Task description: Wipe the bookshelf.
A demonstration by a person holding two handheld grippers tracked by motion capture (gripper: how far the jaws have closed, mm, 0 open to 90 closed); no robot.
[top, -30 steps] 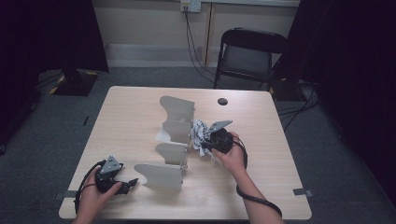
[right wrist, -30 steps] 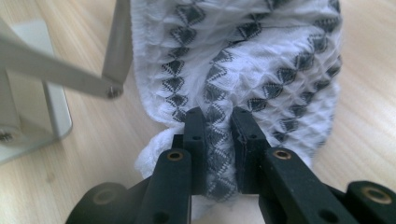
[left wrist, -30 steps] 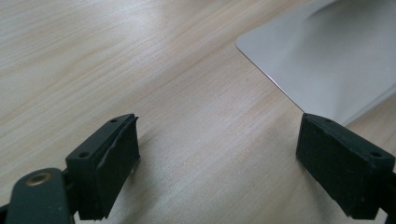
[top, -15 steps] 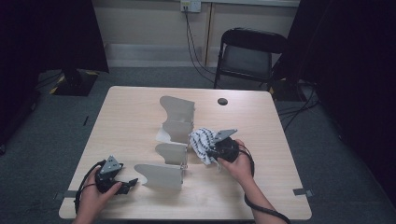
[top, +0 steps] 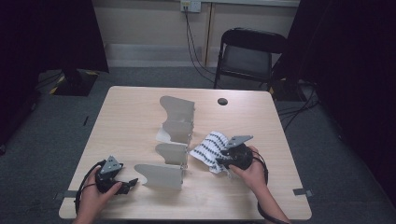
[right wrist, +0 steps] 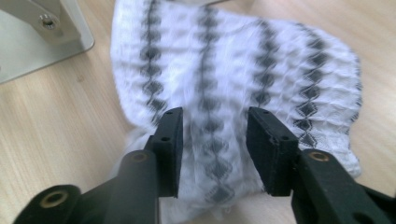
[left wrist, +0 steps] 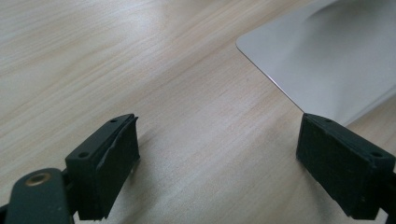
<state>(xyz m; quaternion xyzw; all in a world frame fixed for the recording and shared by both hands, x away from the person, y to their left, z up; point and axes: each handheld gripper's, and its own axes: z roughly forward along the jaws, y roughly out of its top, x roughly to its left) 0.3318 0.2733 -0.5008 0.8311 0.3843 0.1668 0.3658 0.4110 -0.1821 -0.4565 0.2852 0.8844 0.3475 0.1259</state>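
Cloth, white with dark diamond stripes, lying rumpled on table just right of grey metal rack, probably drawn clear of its dividers for spreading. Right gripper low over near edge, jaws just been opening, cloth between but pads not pressing. Left gripper parked wide apart, empty, beside rack's front plate, likely waiting its turn.

A light wooden table fills the middle of the frame. A black folding chair stands behind it at upper right. A small dark round spot lies near the table's far edge.
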